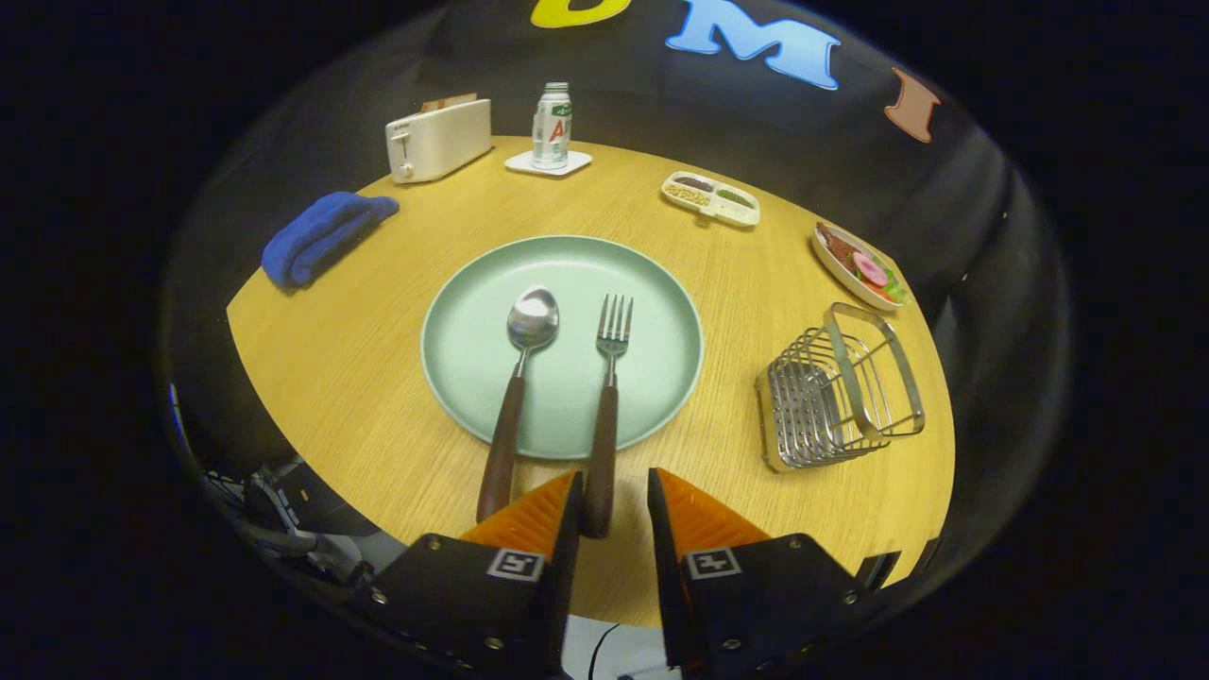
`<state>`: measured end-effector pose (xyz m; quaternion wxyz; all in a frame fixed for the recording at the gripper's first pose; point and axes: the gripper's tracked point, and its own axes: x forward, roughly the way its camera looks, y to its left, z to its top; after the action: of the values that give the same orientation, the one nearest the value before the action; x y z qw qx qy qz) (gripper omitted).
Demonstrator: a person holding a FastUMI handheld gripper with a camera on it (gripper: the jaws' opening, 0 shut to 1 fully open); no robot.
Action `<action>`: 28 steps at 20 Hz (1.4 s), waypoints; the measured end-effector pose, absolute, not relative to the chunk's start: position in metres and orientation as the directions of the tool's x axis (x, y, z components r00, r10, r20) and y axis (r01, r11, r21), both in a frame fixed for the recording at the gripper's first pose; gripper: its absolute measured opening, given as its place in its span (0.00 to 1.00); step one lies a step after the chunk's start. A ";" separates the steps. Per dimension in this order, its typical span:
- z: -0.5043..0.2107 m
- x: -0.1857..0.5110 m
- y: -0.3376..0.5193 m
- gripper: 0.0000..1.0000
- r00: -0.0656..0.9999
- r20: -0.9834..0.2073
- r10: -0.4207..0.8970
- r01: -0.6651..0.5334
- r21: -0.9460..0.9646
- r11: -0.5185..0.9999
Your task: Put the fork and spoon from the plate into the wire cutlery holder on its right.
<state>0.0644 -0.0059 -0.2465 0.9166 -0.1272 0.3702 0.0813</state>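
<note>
Brown-handled cutlery lies on the pale green plate (661,312) at table centre: the spoon (518,387) left, the fork (607,397) right, both handles overhanging the plate rim toward 6 o'clock. The gripper (614,501) stands with its jaws partly open and empty; the fork's handle end lies in the gap, close against the left orange finger (534,518). The wire cutlery holder (839,387) stands at 3 o'clock from the plate, well apart from the fingers.

Probable faults:
- Off-centre closure. The left finger meets the handle first and may roll or skew the fork.
- Neighbour contact. The spoon handle lies just beside the left finger (outer side); a sideways shift could knock it.
- A grip at the handle end may let the tines droop and catch on the holder's wires.
</note>
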 end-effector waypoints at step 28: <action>-0.141 0.007 -0.068 0.03 0.428 -0.896 0.115 -0.465 -0.110 0.878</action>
<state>0.0070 -0.0682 -0.1409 0.8270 -0.1736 0.5051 0.1753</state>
